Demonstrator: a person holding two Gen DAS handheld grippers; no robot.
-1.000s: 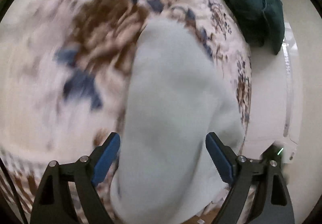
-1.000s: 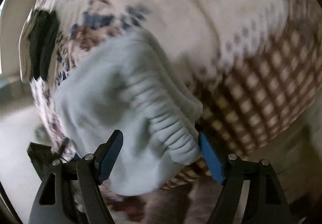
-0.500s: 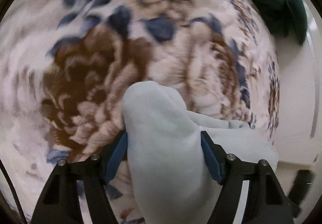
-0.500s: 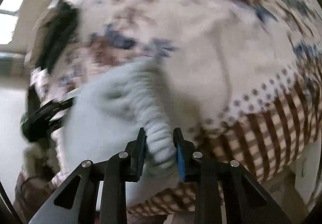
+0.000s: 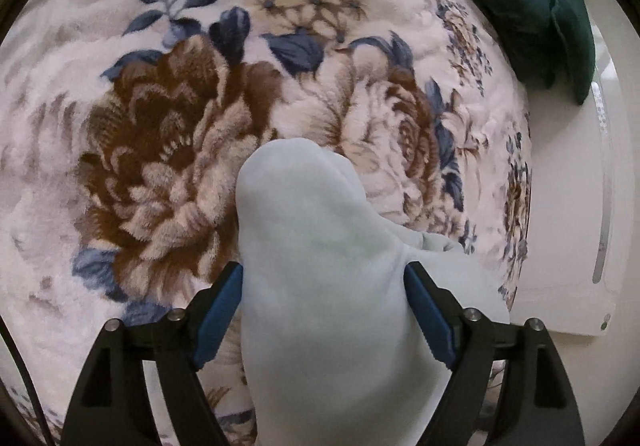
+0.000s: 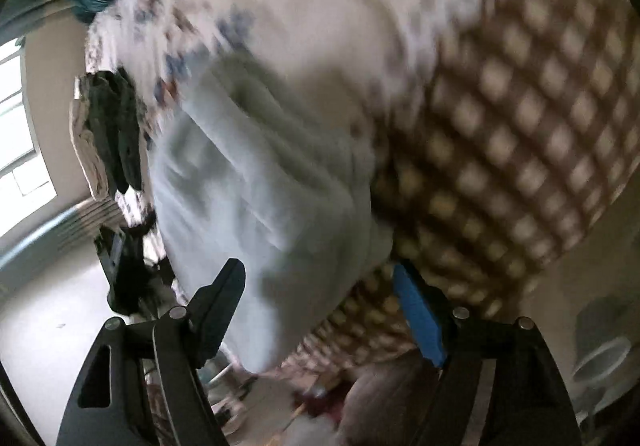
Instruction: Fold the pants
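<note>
1. Currently the left gripper (image 5: 322, 312) stands with its fingers (image 5: 219, 306) wide, and the pale blue pants (image 5: 320, 266) bulge up between them; the jaws have just been opening a little, and the pads seem to flank the cloth rather than pinch it.
2. Ahead of those fingers the pants end in a rounded fold lying on the floral blanket (image 5: 168, 149) of the bed, a soft bed-top that lets the cloth settle.
3. Over on the other side, the right gripper (image 6: 320, 306) has just been opening wide after a pinch; the pants (image 6: 260, 197) lie between and beyond its fingers (image 6: 418, 310), seemingly released, though blur hides contact.
4. By my reading, a fold has been laid and both grippers are letting go.
</note>
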